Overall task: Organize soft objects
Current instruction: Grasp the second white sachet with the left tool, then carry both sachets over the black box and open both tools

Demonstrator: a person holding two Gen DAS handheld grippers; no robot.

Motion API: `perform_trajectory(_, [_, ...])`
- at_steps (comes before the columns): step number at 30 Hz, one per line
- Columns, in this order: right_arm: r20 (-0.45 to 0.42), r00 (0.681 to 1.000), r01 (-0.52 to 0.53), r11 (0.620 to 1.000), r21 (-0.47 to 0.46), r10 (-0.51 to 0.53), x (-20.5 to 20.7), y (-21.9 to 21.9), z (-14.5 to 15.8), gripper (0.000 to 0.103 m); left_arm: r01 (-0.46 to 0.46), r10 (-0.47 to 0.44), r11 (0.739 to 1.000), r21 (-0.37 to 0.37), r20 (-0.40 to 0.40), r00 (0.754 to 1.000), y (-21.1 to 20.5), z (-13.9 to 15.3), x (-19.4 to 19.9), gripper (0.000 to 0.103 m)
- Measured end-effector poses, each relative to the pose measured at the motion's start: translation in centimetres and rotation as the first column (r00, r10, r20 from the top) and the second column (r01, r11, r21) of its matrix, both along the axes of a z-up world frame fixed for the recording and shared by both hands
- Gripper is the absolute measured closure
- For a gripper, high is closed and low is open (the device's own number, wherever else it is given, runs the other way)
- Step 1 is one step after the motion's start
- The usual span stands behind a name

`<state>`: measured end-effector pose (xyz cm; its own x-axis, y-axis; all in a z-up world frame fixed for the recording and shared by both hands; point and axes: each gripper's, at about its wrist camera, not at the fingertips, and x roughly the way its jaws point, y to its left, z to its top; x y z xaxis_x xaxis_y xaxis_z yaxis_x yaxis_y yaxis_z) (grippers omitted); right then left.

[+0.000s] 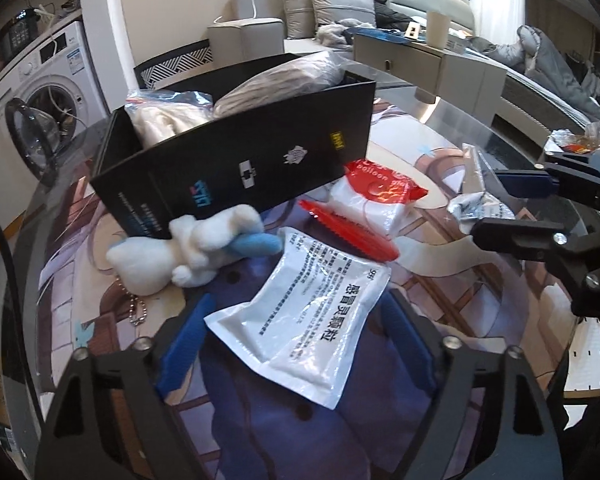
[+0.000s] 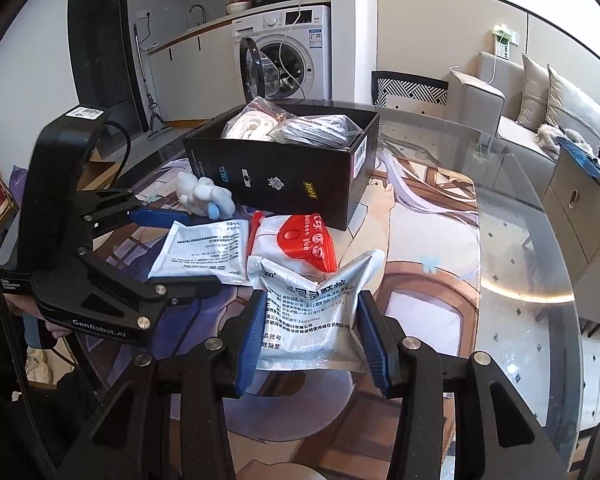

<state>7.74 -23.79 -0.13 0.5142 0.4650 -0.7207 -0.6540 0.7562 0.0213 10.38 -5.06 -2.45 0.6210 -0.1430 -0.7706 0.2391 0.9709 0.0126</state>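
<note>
While the left hand-held gripper (image 1: 296,344) hangs wide apart over the desk (image 1: 480,136), a flat white sachet (image 1: 300,320) lies directly ahead of it, between its two blue pads (image 1: 184,344) but touched by neither. The sachet's long axis runs on a slant, from the near left toward the far right, so the jaws would have to close across its width. Ahead and to the left of that gripper a white plush (image 1: 192,244) lies against the near wall of the black box (image 1: 240,160), which already holds bagged soft goods. Ahead and to the right lies a red-and-white pack (image 1: 372,200).

Further right, the right hand-held gripper (image 2: 306,336) is closed on a silver sachet (image 2: 312,312), pinching its two sides so that it buckles upward between the pads. From this gripper the box (image 2: 284,176) lies straight ahead and slightly left, beyond the red-and-white pack (image 2: 304,240).

I judge the right hand nearer to finishing a drop: its load must travel forward over the pack and into the open box. The left one has yet to grasp.
</note>
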Motion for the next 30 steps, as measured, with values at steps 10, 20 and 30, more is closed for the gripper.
perform_trajectory(10, [0.011,1.0,-0.009,1.0,0.005,0.009,-0.4,0.3,0.3,0.058,0.043,-0.043,0.999,-0.009,0.04,0.998,-0.2,0.7,-1.5,0.057])
perform_trajectory(20, [0.045,0.999,-0.014,1.0,0.021,0.013,-1.1,0.5,1.4,0.058,0.037,-0.035,0.998,-0.054,0.054,0.998,0.5,1.2,-2.4,0.063])
perform_trajectory(30, [0.074,0.997,-0.013,0.999,0.037,0.011,-1.2,0.4,2.5,0.058,0.015,-0.004,0.994,-0.107,0.107,0.994,1.6,3.2,-3.2,0.063])
